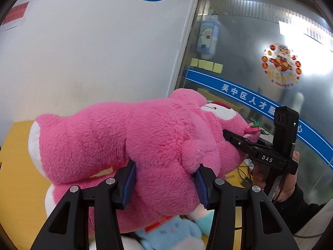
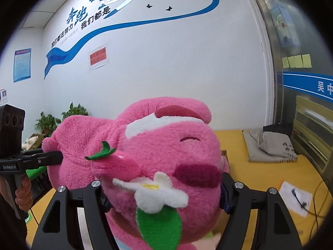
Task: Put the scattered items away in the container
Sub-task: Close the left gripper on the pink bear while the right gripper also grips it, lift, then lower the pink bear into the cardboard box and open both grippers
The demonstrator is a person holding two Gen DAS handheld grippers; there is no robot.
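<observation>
Fuzzy pink plush bear (image 1: pixel 129 141) clamped by left gripper (image 1: pixel 165 184) & right gripper (image 2: pixel 164 193) fingers.

Both grippers, left (image 1: pixel 165 184) and right (image 2: pixel 164 195), clamped.

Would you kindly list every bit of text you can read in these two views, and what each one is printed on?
"DAS": right gripper body.
"GenRobot.AI": left gripper body.
"吴中区人才": blue band on the glass.
"奔跑", "我们都是": blue wall lettering.
Red notice, blue poster, round sticker, grey bag print: too blurred.
</observation>
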